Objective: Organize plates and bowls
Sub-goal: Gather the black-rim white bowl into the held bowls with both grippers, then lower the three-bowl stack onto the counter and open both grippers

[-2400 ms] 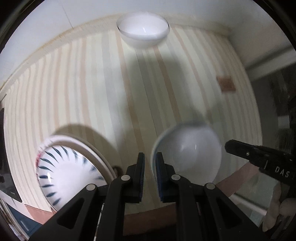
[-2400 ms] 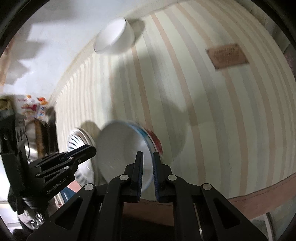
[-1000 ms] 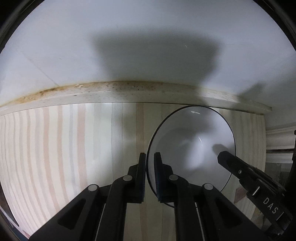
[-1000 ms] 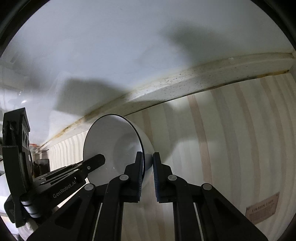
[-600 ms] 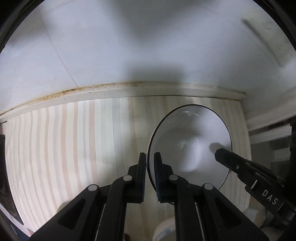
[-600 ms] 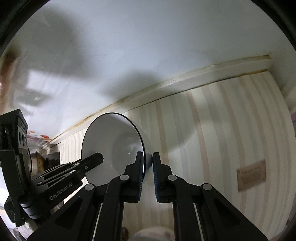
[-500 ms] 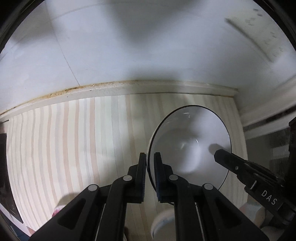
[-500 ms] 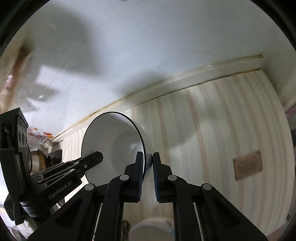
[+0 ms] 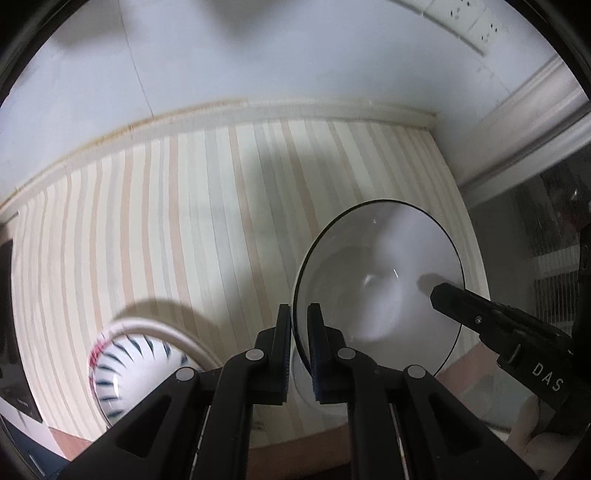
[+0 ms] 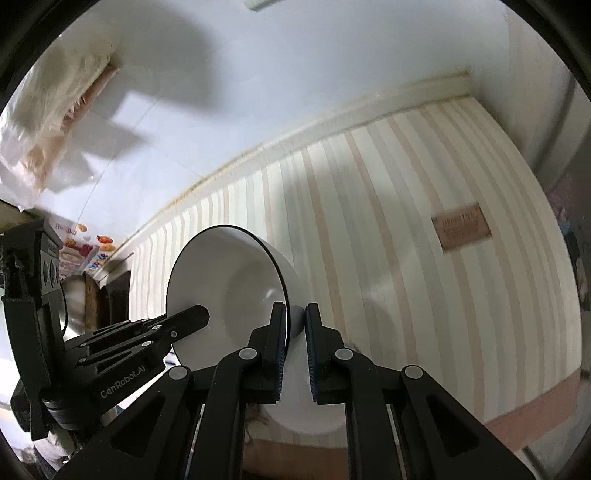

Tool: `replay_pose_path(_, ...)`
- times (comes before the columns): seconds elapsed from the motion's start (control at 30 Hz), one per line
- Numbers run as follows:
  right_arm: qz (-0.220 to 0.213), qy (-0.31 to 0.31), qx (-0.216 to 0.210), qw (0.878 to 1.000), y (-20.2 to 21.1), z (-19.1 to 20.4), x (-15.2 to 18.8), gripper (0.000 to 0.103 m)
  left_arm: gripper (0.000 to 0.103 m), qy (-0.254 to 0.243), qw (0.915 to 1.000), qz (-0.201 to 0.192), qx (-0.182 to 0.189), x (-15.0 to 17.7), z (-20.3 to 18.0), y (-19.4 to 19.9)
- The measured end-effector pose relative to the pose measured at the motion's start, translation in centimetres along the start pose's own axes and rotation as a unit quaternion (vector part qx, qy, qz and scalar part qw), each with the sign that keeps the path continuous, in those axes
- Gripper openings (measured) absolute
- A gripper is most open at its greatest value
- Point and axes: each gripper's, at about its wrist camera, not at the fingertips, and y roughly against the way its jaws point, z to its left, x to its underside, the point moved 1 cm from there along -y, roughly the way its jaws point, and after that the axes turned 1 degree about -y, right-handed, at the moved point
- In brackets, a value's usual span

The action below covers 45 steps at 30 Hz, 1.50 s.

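Observation:
A white bowl with a thin dark rim (image 9: 380, 280) hangs above the striped tabletop (image 9: 166, 221), held from both sides. My left gripper (image 9: 298, 321) is shut on its left rim. My right gripper (image 10: 294, 321) is shut on the opposite rim of the same bowl (image 10: 225, 291). Another white bowl (image 10: 306, 410) sits on the table right below the held one, mostly hidden by the fingers. A plate with dark blue dashes and a red mark (image 9: 136, 362) lies on the table to the lower left.
The table meets a white wall (image 9: 258, 55) at the back. A brown label (image 10: 461, 226) lies on the tabletop to the right. A wall socket strip (image 9: 465, 18) is at the upper right. Cluttered items (image 10: 81, 251) stand at the far left.
Both grippers have carried the white bowl back from the wall toward the near edge of the table. The patterned plate and the second bowl have come into view below.

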Motion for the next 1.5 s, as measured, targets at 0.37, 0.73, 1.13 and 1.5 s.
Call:
replay_pose_path(0.37, 0.046, -0.029, 0.011, 0.998, -2.7, -3.1, 4.8, 0.012, 0.007, -0.016, 0.9985, 0.052, -0.009, 3.6, -1.3, -3.4)
replay_pose_path(0.73, 0.075, -0.042, 0.012, 0.996, -4.0, -4.5, 6.0, 0.012, 0.007, -0.029, 0.9962, 0.081, -0.012, 4.7, -1.7, -5.1)
replay_pose_path(1.13, 0.097, -0.040, 0.006, 0.994, -5.2, -4.8, 5.4, 0.012, 0.007, -0.035, 0.9957, 0.073, -0.045, 4.8, -2.3, -5.2)
replay_pose_path(1.5, 0.129, -0.031, 0.006, 0.991, -5.9, -5.1, 4.5, 0.016, 0.008, -0.015, 0.9959, 0.064, -0.062, 5.1, -2.4, -5.2)
